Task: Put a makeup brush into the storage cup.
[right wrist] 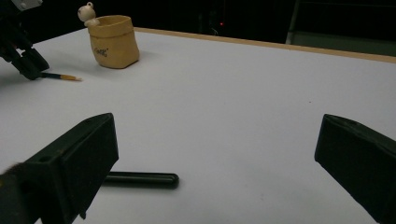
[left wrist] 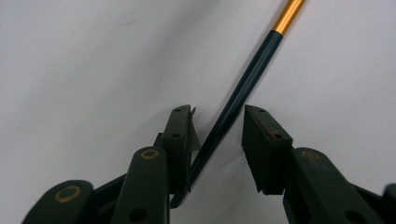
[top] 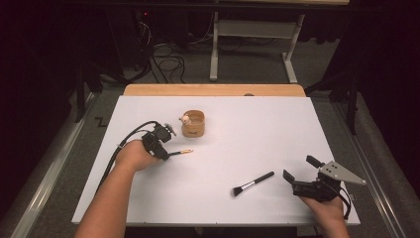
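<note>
Left tongs (left wrist: 217,140) straddling gold-banded brush handle (left wrist: 243,88), pads apart

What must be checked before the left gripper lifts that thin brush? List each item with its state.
1. Thin brush handle between the jaws of the left gripper: ok.
2. Both pads pressing the handle: not ok; a gap shows on one side.
3. Brush lying flat on the white table: ok.
4. Bear holder upright, apart from the brush tip: ok.
5. Right gripper open, not touching the makeup brush: ok.
</note>
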`<state>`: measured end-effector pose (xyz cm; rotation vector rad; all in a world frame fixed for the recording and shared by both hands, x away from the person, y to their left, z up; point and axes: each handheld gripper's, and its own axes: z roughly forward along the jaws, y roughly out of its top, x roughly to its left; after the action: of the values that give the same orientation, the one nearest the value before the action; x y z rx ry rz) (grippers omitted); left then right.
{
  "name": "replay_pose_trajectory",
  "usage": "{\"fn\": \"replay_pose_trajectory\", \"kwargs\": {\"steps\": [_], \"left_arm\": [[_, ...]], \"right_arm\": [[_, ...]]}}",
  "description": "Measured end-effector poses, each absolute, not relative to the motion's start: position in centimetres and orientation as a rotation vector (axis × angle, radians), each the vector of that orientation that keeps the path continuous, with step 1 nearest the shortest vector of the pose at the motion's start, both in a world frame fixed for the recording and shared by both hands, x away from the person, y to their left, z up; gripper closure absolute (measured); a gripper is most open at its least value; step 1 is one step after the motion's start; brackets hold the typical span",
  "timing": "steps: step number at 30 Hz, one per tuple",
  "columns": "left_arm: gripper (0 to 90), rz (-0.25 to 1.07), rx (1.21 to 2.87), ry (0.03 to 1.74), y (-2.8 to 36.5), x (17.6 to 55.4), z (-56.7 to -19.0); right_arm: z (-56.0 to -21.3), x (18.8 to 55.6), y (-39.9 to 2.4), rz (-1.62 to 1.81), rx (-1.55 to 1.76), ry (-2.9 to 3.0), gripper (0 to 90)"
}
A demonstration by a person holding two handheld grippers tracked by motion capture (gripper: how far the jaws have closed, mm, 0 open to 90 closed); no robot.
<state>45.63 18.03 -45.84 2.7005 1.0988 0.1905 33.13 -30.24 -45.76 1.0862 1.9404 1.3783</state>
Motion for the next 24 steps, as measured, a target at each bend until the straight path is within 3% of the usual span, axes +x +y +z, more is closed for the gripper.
{"fn": "replay_pose_trajectory", "kwargs": {"steps": [24], "left_arm": [[75.3, 0.141, 2.697, 1.073, 18.05, 45.59, -45.91]], "right_arm": [[-45.72, 33.13, -30.35, 1.378, 1.084, 1.930, 0.5]]}}
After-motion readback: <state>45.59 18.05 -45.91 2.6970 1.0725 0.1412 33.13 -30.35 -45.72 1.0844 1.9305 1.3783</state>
